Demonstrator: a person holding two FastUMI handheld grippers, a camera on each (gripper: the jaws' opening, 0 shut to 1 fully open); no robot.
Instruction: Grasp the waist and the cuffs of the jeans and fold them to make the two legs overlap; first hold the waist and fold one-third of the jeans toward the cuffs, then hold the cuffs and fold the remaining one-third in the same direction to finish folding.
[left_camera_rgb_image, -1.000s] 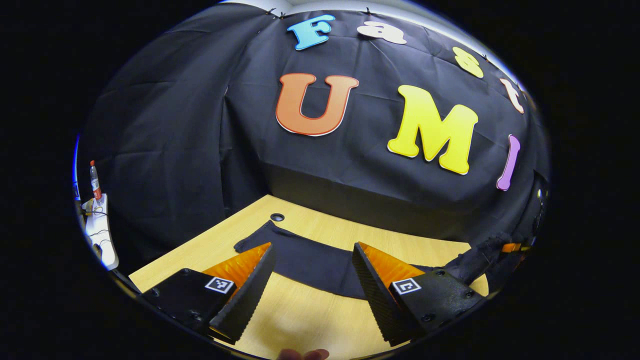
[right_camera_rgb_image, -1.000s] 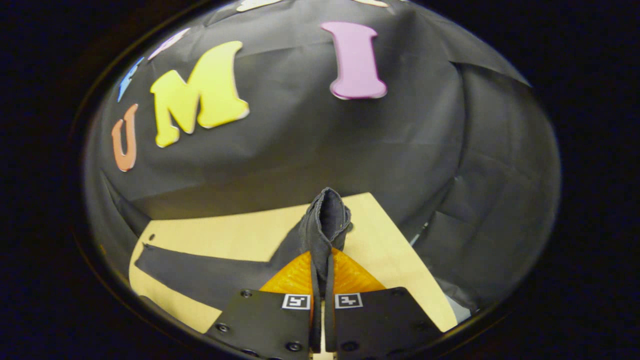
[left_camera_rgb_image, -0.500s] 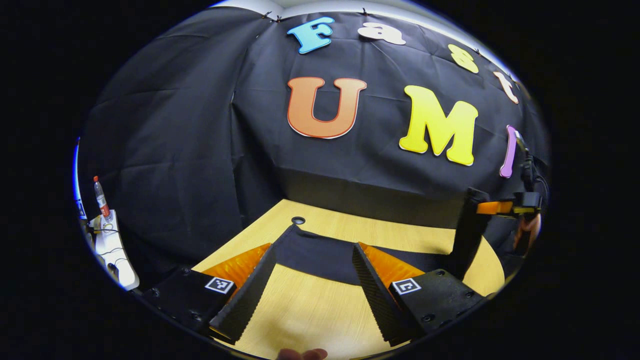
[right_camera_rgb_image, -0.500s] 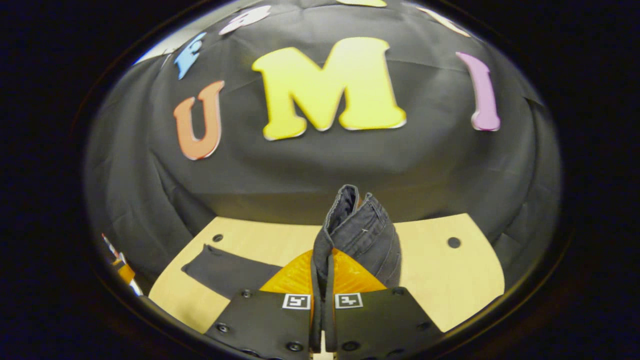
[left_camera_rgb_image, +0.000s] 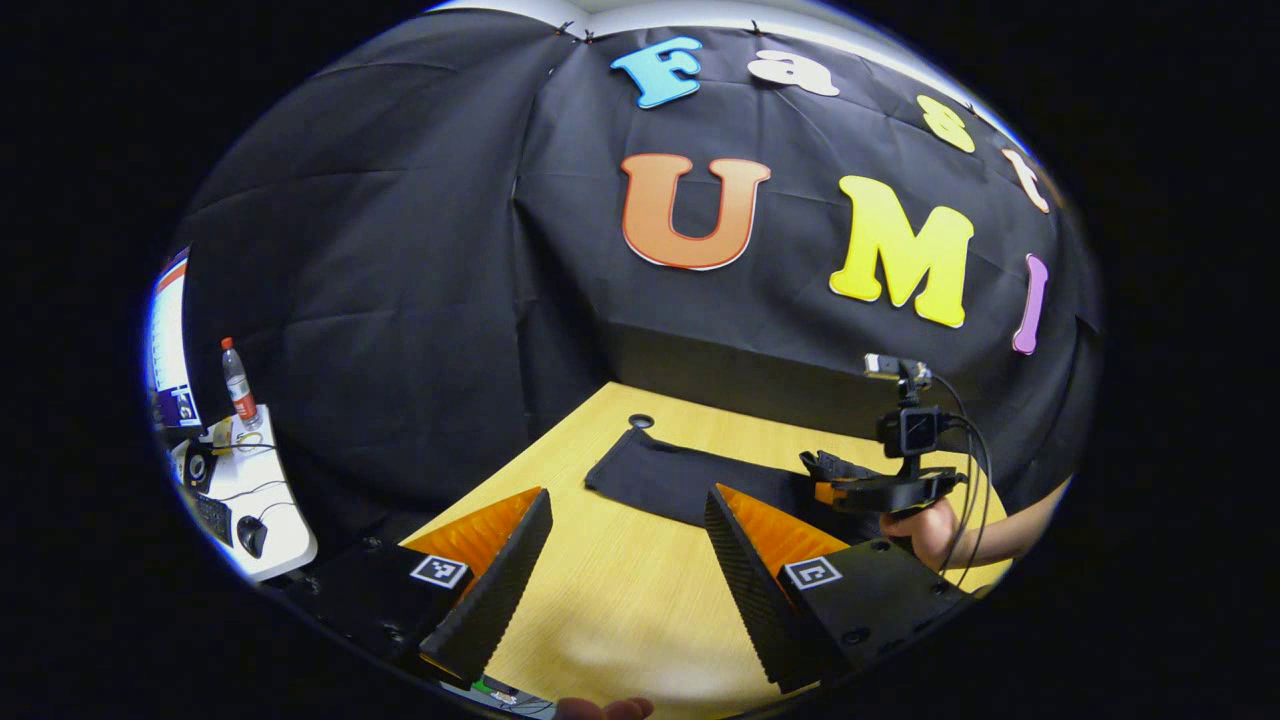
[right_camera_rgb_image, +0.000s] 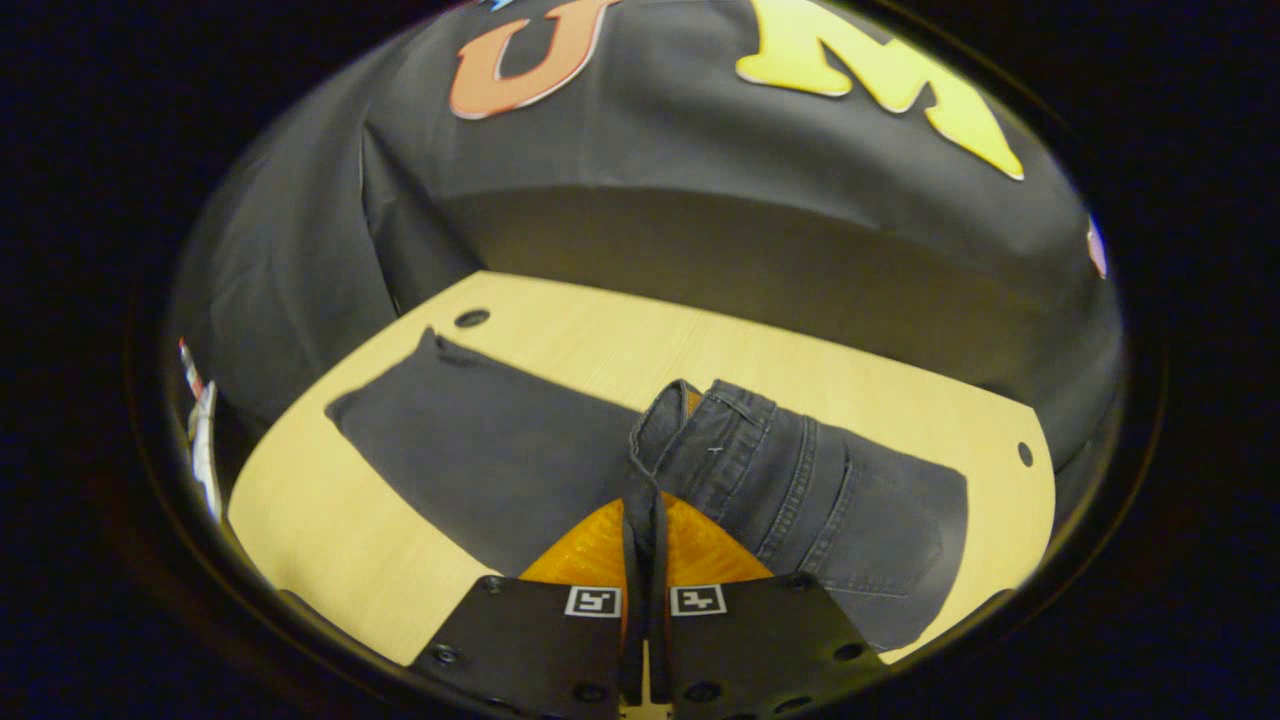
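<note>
Fingers (right_camera_rgb_image: 633, 560) of the right gripper (right_camera_rgb_image: 645, 600) clamp the jeans (right_camera_rgb_image: 800, 490) waistband; left gripper (left_camera_rgb_image: 625, 570) gapes above bare table (left_camera_rgb_image: 620, 600).

My right gripper (right_camera_rgb_image: 645, 545) has its fingers closed on the jeans (right_camera_rgb_image: 800, 500) at the waist, and the pinched fabric runs down between them where I cannot see it. The folded-over waist part covers the middle of the legs beneath. In the left gripper view my right gripper (left_camera_rgb_image: 850, 490) blocks the waist end of the jeans (left_camera_rgb_image: 680, 480), and my hand (left_camera_rgb_image: 925, 530) is cut off at the picture's edge. The monitor (left_camera_rgb_image: 170, 340) at the far left is cropped too.
</note>
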